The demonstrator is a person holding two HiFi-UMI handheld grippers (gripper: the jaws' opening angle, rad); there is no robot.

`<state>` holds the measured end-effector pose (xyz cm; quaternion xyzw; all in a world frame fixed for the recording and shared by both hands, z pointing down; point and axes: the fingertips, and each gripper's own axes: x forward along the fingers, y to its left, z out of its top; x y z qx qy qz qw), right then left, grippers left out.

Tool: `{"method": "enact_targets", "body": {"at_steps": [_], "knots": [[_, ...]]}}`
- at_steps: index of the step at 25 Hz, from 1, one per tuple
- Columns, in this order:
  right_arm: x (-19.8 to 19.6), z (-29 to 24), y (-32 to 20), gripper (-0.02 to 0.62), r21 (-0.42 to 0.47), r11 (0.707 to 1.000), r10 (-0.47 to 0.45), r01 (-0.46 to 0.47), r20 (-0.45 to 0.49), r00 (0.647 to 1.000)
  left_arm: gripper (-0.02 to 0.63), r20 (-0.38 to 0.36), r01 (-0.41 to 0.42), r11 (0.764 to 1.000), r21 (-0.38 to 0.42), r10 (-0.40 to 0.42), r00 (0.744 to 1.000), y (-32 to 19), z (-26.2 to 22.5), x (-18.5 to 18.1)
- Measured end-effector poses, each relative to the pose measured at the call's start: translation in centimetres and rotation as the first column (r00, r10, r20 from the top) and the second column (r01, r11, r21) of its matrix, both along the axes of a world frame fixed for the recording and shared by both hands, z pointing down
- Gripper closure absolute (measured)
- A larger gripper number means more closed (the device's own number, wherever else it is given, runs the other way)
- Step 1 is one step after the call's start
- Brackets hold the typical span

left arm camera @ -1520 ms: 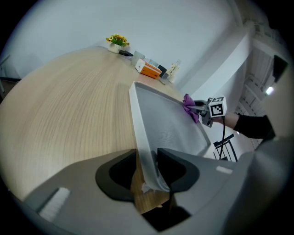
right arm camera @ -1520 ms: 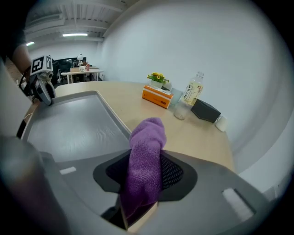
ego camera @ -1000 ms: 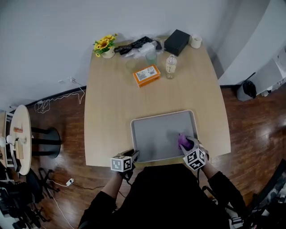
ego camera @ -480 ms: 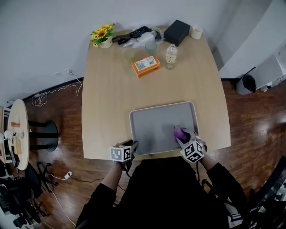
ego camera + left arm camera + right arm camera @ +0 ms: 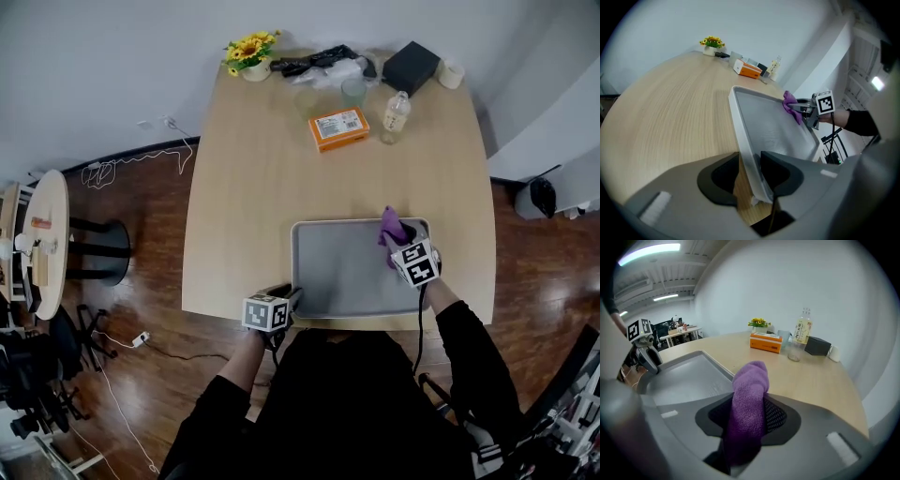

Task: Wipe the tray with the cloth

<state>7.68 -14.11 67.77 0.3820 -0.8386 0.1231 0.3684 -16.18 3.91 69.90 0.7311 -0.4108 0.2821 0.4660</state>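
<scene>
Fingers, left gripper view: left gripper (image 5: 750, 176) has its fingers (image 5: 780, 174) pinched narrow on the near-left rim of the tray (image 5: 739, 119), with the rim sandwiched between both pads
Across the tray, same view: right gripper (image 5: 799, 108) sits at the far right rim, purple cloth (image 5: 789, 101) bunched at its tip
Table, same view: tray lies flat on the wooden table (image 5: 670, 108), pretty much at its near edge
Fingers, right gripper view: right gripper's fingers (image 5: 780, 417) are closed on the cloth, which fills the gap and pokes out past the tips
Under the cloth, right gripper view: grey tray off to the left, bare tabletop to the right; can't tell if the cloth actually touches the rim
Tray, head view: near edge of the table, right in front of the person
Cloth, head view: over the tray's far right corner
Far end of table, head view: orange box (image 5: 339, 128), bottle (image 5: 396, 117), black box (image 5: 412, 67), flowers (image 5: 251, 49), all well apart from the tray
</scene>
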Motion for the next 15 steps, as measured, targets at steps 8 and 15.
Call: {"method": "enact_targets", "body": {"at_steps": [8, 15], "knots": [[-2.1, 0.1, 8.1, 0.451, -0.027, 0.991, -0.131, 0.130, -0.027, 0.991, 0.477, -0.025, 0.025, 1.000, 0.001, -0.025, 0.999, 0.1, 0.3, -0.5], [-3.6, 0.0, 18.4, 0.453, -0.097, 0.962, -0.258, 0.256, -0.012, 0.966, 0.477, -0.048, 0.030, 1.000, -0.004, -0.030, 0.998, 0.1, 0.2, -0.5]]}}
